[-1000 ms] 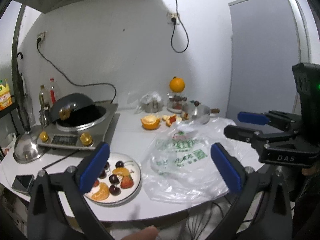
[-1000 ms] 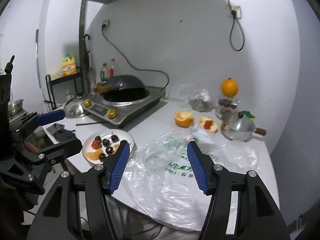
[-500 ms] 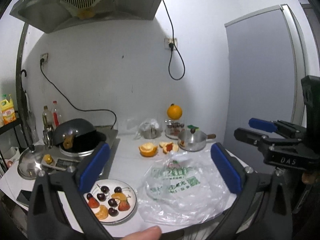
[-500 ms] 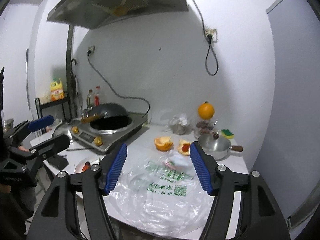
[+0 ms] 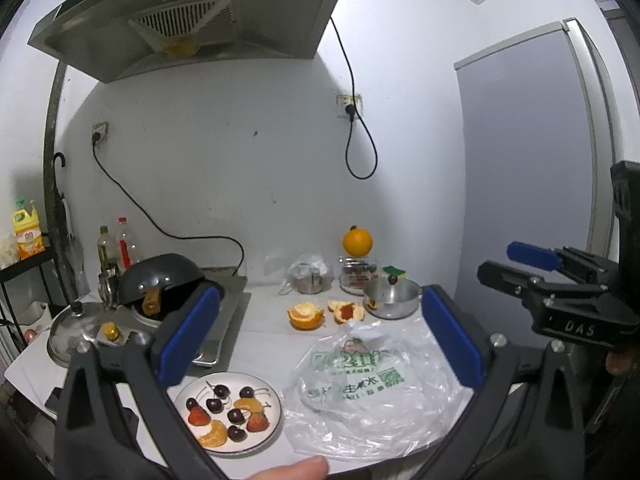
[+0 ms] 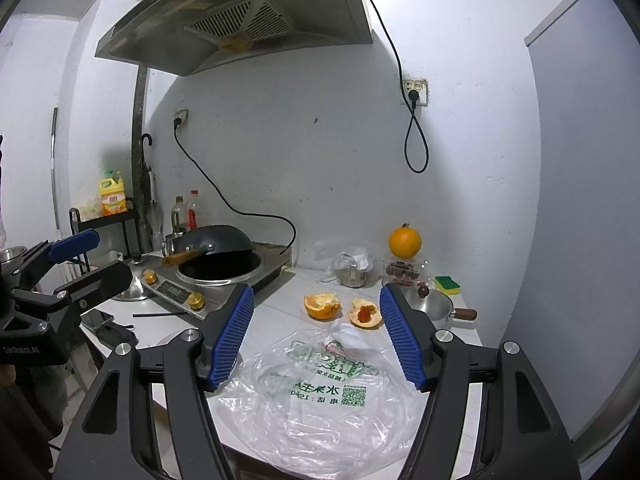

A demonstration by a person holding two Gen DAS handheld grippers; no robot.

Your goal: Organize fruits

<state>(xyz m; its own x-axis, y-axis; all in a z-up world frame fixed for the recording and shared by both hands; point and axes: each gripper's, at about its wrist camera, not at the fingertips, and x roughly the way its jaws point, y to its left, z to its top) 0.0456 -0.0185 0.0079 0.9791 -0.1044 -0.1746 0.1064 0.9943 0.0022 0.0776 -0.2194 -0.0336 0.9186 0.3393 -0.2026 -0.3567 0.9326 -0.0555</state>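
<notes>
1. On the white tabletop (image 5: pixel 260 322), a plate (image 5: pixel 269 436) of fruit lies at the near edge, just beside a crumpled clear plastic bag (image 5: pixel 372 396) printed in green.
2. Neither tool is engaged: the left gripper (image 5: pixel 316 340) is held above the tabletop with its fingers spread wide and nothing between them, and the right gripper (image 6: pixel 318 338) likewise stands with fingers apart and empty. The right gripper's jaws have just been opening, with nothing between them.
3. The step in hand is judged to be a pause between placements, or the close of the arranging, since both tools are held clear of the fruit.
4. If more is to be plated, a descent toward the loose fruit at the back would be called for, with a gentle closing on soft flesh.
5. On the plate are counted six dark cherries, two strawberries and two orange segments.
6. Farther back, one whole orange (image 5: pixel 357 242) sits atop a clear container, and two peel cups lie near a small lidded pot (image 5: pixel 392 300); one peel cup (image 5: pixel 346 312) holds a red fruit.
</notes>
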